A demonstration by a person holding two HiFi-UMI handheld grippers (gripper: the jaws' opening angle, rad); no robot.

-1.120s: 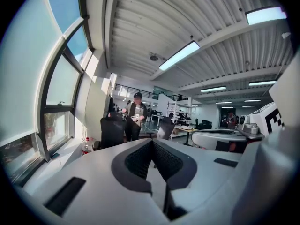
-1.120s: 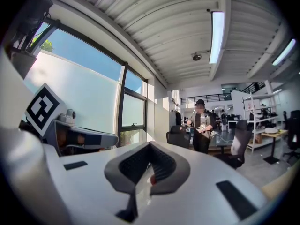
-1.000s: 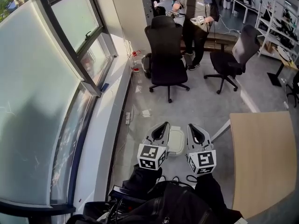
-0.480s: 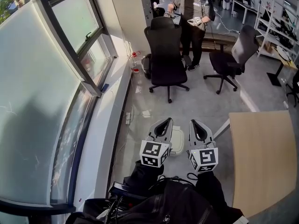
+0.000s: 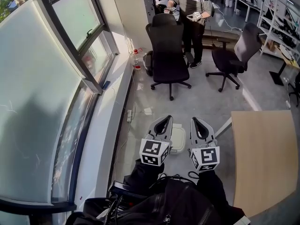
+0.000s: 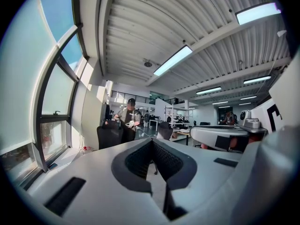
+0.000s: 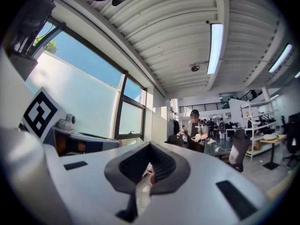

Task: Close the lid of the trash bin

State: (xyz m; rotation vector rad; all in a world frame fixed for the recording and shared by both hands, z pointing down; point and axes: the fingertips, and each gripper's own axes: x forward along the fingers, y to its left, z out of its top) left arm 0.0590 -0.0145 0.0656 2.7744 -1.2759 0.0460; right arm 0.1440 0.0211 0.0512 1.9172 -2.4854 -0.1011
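Note:
On the grey floor stands a small white trash bin (image 5: 177,139), seen from above between my two grippers and partly hidden by them. Only its white top shows; I cannot tell how its lid stands. My left gripper (image 5: 164,120) is held level over the bin's left edge, jaws shut and empty. My right gripper (image 5: 195,120) hangs level beside it over the bin's right edge, also shut with nothing in it. In the left gripper view the left gripper (image 6: 152,142) points at the room, and the right gripper (image 7: 150,144) does the same in its own view; the bin appears in neither.
A wooden table (image 5: 263,158) fills the right. A black office chair (image 5: 167,55) and a grey chair (image 5: 230,55) stand farther back, with a person (image 5: 190,13) behind them. A window wall (image 5: 56,102) runs along the left, a power strip (image 5: 128,116) lies below it.
Both grippers have kept their place over the bin. The person at the back has shifted slightly.

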